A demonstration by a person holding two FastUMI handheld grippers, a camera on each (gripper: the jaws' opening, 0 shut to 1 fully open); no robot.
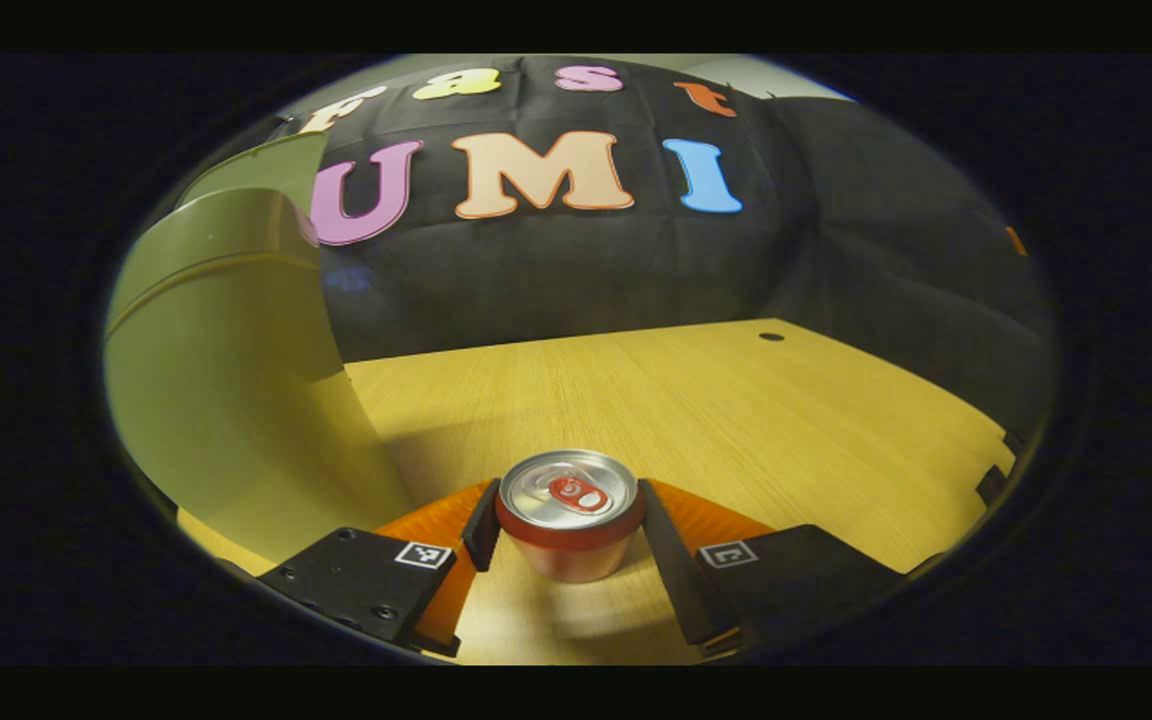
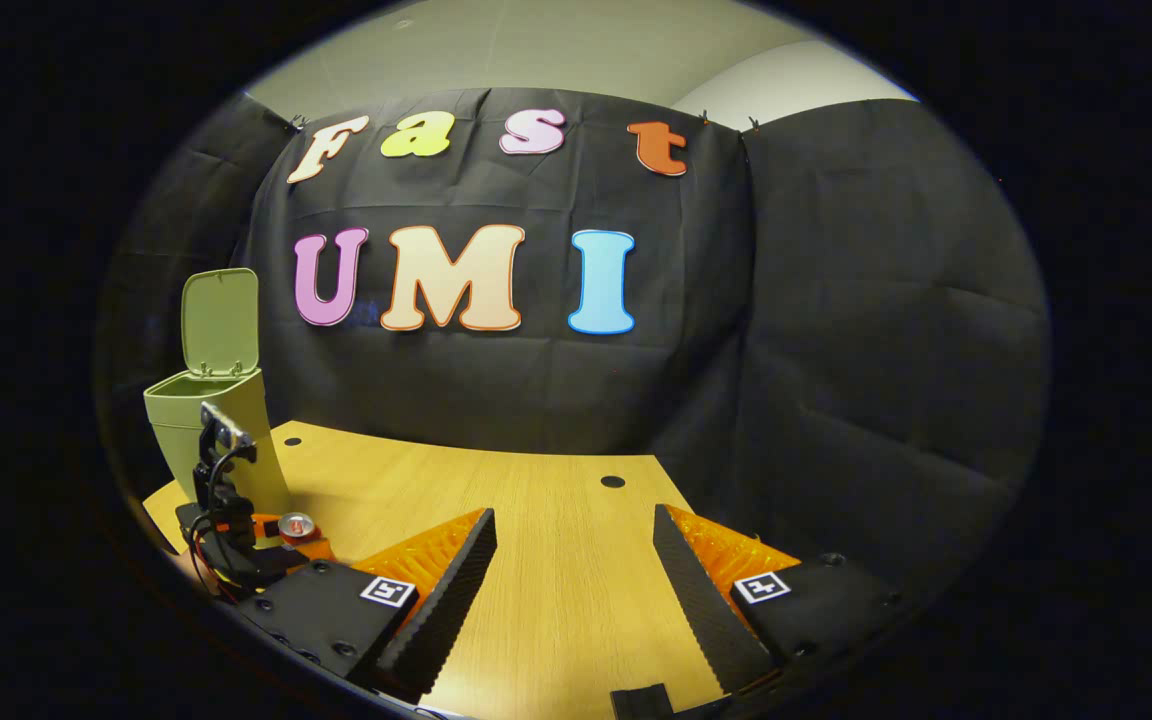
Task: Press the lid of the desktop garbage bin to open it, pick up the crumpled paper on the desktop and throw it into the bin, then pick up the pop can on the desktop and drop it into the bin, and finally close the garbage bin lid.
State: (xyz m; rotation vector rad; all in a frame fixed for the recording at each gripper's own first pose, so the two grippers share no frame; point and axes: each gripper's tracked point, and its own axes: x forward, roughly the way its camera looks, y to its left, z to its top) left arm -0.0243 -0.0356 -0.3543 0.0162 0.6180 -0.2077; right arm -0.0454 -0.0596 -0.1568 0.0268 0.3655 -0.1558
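Left gripper [image 1: 568, 525] has both fingers pressed on the can [image 1: 569, 512], which stands upright on the table [image 1: 696, 400] just beside the bin [image 1: 226, 400], near the table's left edge in the right gripper view. Bin lid [image 2: 222, 320] is up and open, standing above the bin's back rim. Right gripper [image 2: 576, 580] hovers over the table's middle, fingers spread wide with nothing between them, well apart from the can [image 2: 296, 523] and the left gripper [image 2: 236, 520].
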